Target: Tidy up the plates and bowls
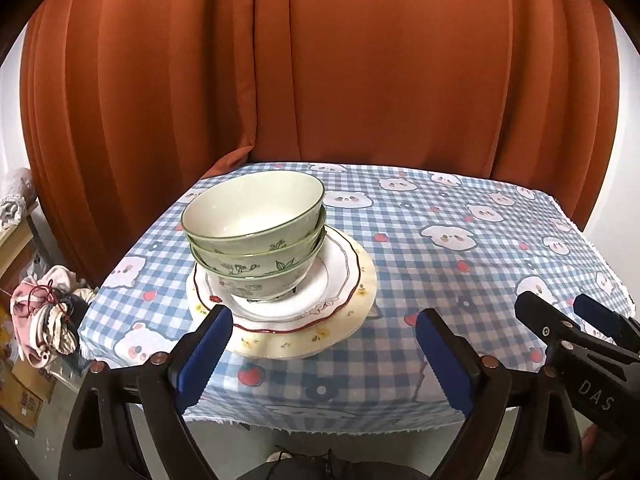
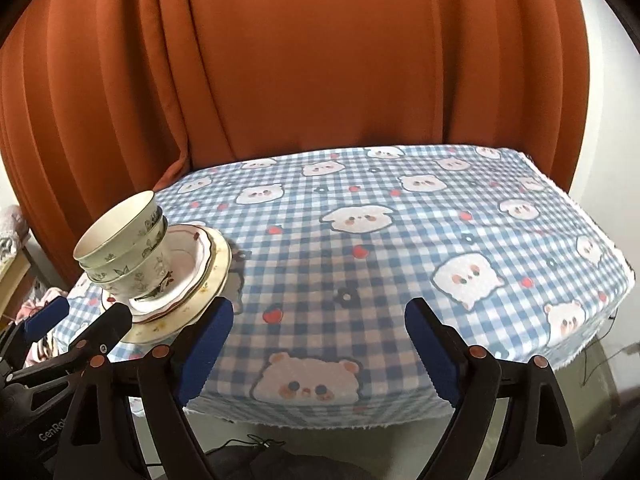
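Note:
Three green floral bowls sit nested on a stack of plates: a white plate with a red scalloped rim on top of a larger cream plate. The stack stands near the table's left front. My left gripper is open and empty, just in front of the stack. My right gripper is open and empty over the table's front edge, to the right of the stack; it also shows in the left wrist view. The bowls and plates appear at the left in the right wrist view, with the left gripper below them.
The table has a blue checked cloth with bear prints. An orange curtain hangs right behind it. A pile of clothes and boxes lies on the floor to the left.

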Available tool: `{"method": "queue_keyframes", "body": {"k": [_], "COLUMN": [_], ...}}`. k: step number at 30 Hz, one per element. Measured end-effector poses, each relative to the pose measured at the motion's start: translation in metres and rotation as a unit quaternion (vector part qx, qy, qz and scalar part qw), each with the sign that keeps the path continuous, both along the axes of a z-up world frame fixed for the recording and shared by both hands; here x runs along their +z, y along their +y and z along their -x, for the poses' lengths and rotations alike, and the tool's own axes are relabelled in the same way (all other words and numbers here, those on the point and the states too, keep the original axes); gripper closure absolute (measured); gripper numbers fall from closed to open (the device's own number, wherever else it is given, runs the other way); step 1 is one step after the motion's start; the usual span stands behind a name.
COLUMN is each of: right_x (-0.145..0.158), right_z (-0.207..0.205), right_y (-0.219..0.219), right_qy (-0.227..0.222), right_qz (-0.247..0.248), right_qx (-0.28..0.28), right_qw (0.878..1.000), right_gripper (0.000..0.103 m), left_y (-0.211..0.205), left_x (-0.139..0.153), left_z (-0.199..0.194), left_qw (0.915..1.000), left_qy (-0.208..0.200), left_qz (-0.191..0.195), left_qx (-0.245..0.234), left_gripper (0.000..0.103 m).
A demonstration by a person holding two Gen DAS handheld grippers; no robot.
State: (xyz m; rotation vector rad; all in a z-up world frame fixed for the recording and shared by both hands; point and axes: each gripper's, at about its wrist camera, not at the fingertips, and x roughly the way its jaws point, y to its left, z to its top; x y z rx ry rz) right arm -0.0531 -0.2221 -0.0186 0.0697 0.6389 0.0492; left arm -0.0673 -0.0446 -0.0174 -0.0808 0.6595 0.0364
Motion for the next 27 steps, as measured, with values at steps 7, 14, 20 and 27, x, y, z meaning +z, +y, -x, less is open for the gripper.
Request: {"method": "queue_keyframes", "body": {"k": [7, 14, 20, 27], "right_x": [0.0009, 0.002, 0.0003, -0.0001], "right_z": [0.0063, 0.007, 0.0066, 0.0049], "right_y": [-0.0008, 0.002, 0.0021, 0.0002], "right_qy": [-0.002, -0.002, 0.003, 0.005], "right_qz": [0.002, 0.008, 0.01, 0.014], "right_qx": [-0.003, 0.001, -0.001, -0.002], "right_qw": [1.0, 1.0, 1.0, 1.0], "right_gripper": [0.012, 0.012, 0.012, 0.012], "left_y": [-0.0016, -0.0006, -0.0017, -0.0034], "left_x": [0.001, 0.0008, -0.0013, -0.0002], "left_z": [0.0044, 0.0064, 0.0049, 0.0037], "left_qw": [1.0, 0.9999, 1.0, 1.0], "left_qy": [-0.004, -0.005, -0.001, -0.004], "left_qz": [0.001, 0.001, 0.002, 0.0], "left_qx": [0.005, 0.009, 0.006, 0.004], "left_gripper": [0.008, 0.008, 0.008, 0.008]}}
